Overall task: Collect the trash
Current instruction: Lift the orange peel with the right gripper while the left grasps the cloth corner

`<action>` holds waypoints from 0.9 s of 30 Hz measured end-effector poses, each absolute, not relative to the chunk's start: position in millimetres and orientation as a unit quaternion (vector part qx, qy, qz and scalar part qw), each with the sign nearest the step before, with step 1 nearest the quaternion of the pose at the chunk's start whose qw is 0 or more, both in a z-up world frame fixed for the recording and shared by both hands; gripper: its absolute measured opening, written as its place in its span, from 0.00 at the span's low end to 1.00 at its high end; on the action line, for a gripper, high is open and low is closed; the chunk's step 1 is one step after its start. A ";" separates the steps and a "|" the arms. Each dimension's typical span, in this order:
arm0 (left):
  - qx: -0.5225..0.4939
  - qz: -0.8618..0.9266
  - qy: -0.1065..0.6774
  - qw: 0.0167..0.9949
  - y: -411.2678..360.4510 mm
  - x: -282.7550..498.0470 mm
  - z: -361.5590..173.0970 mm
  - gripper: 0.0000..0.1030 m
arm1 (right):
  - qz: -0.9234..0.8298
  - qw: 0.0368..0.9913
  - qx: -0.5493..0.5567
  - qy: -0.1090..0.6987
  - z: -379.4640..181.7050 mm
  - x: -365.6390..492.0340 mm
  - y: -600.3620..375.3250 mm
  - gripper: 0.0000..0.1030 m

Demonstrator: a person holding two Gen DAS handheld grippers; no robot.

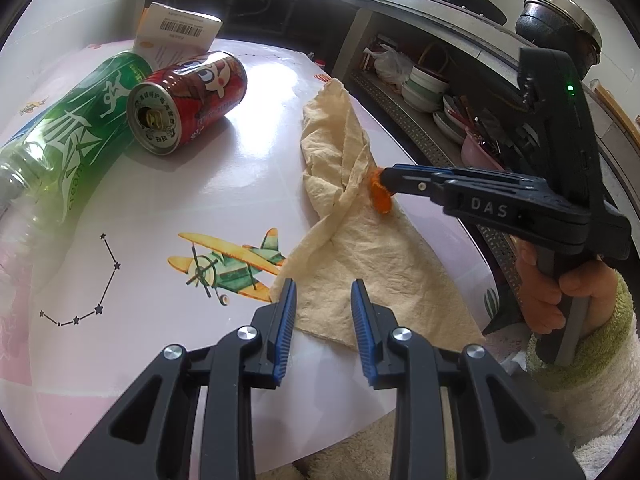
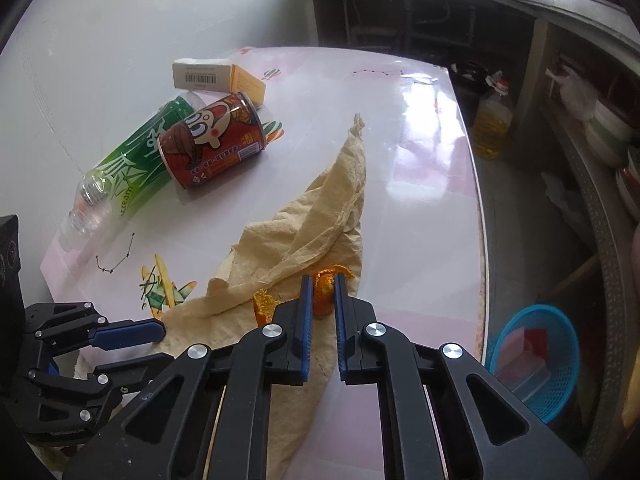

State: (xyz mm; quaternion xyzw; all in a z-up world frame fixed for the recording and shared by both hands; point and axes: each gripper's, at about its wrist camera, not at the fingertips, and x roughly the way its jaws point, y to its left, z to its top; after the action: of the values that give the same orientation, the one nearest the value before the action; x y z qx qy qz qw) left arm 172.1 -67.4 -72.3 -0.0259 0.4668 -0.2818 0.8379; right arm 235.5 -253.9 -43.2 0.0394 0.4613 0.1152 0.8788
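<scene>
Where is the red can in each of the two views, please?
Left wrist view: the red can lies on its side at upper left, open end toward the camera.
Right wrist view: the red can lies left of centre, upper half.
Shared landmark: the green bottle lies against it in both views.

A scrap of orange peel (image 2: 323,293) sits pinched between blue pads on a crumpled beige paper towel (image 2: 298,240) spread over the worktop, with a second orange piece (image 2: 265,305), seemingly more peel, just beside it. Farther back, a red cartoon-printed drink can (image 1: 188,102) lies on its side against a toppled green-labelled clear plastic bottle (image 1: 76,136), with a small white-and-orange cardboard box (image 1: 176,32) behind them.
</scene>
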 end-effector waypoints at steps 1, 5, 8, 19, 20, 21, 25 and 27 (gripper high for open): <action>-0.025 -0.281 0.467 0.838 -67.5 172.0 -72.3 0.26 | 0.117 0.879 0.052 0.459 -41.3 233.7 -257.7 0.08; -0.024 -0.279 0.467 0.839 -69.0 172.2 -73.0 0.26 | 0.119 0.881 0.104 0.447 -35.0 227.9 -273.7 0.08; -0.021 -0.278 0.466 0.840 -69.4 172.8 -72.2 0.27 | 0.109 0.883 0.136 0.436 -31.3 220.8 -287.5 0.08; 0.111 -0.365 0.337 0.861 -107.0 158.5 -21.0 0.67 | 0.091 0.886 0.191 0.413 -27.8 197.2 -322.5 0.08; 0.138 -0.386 0.328 0.851 -117.1 158.9 -21.4 0.68 | 0.090 0.885 0.194 0.412 -28.4 195.6 -324.3 0.08; 0.158 -0.399 0.323 0.844 -125.4 159.3 -23.1 0.68 | 0.090 0.885 0.198 0.412 -29.1 193.9 -327.0 0.08; 0.243 -0.441 0.327 0.800 -150.8 169.9 -38.9 0.70 | 0.091 0.882 0.213 0.411 -34.0 187.7 -334.9 0.08; 0.274 -0.451 0.337 0.780 -160.2 177.3 -50.2 0.70 | 0.094 0.878 0.223 0.413 -37.6 185.5 -338.6 0.08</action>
State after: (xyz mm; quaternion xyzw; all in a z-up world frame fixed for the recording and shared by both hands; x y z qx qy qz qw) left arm 177.3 -160.2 -50.2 0.2740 0.3369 -0.4507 0.7799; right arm 185.5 -338.6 -37.6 0.2232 0.4129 0.0941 0.8780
